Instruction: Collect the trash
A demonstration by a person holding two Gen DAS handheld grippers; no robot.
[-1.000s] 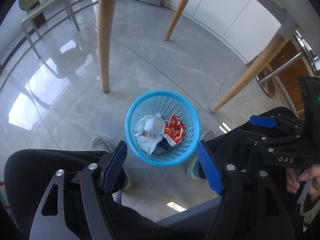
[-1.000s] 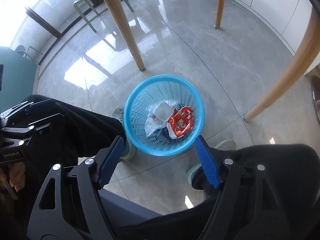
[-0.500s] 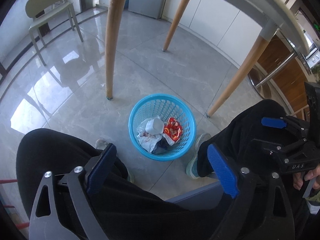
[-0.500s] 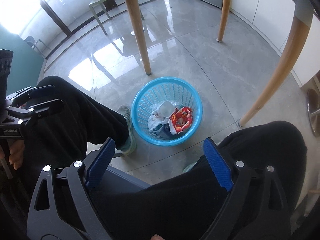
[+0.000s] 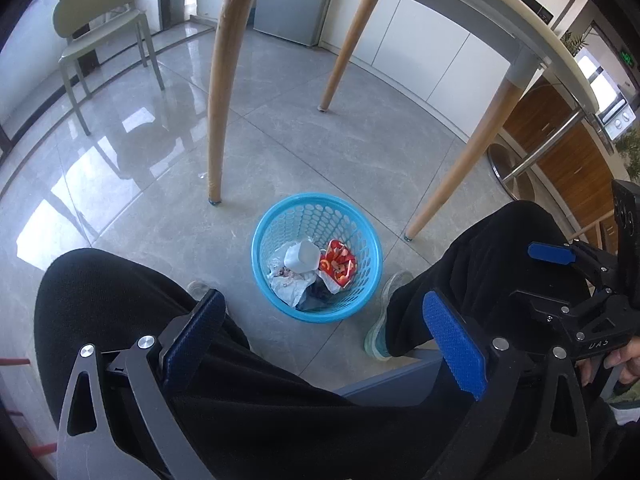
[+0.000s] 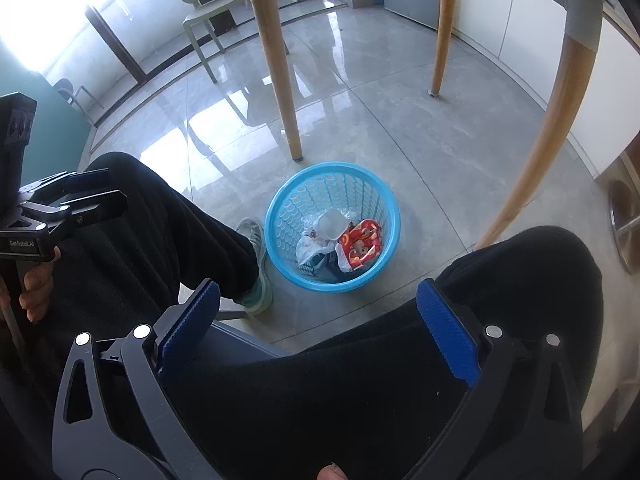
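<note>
So on the far left there's a pale green chair (image 5: 96,20) standing by the window, and the shiny grey floor (image 5: 132,184) runs out from it under the wooden table legs (image 5: 222,92). Down low the left gripper (image 5: 324,340) hangs over the person's black-trousered knees (image 5: 120,300) with its blue pads spread wide and nothing between them. Pretty much dead centre sits the blue basket (image 5: 364,280), on the floor between the person's two sneakers (image 5: 382,312), just in front of the nearest table leg. The trash is inside it: a white cup (image 5: 303,255) lying on crumpled white plastic (image 5: 286,284), with a red snack wrapper (image 5: 338,262) right beside it. Over on the right, the right gripper (image 6: 316,320) is the same deal, blue pads wide apart, empty, pointing down toward the basket from above the lap.
</note>
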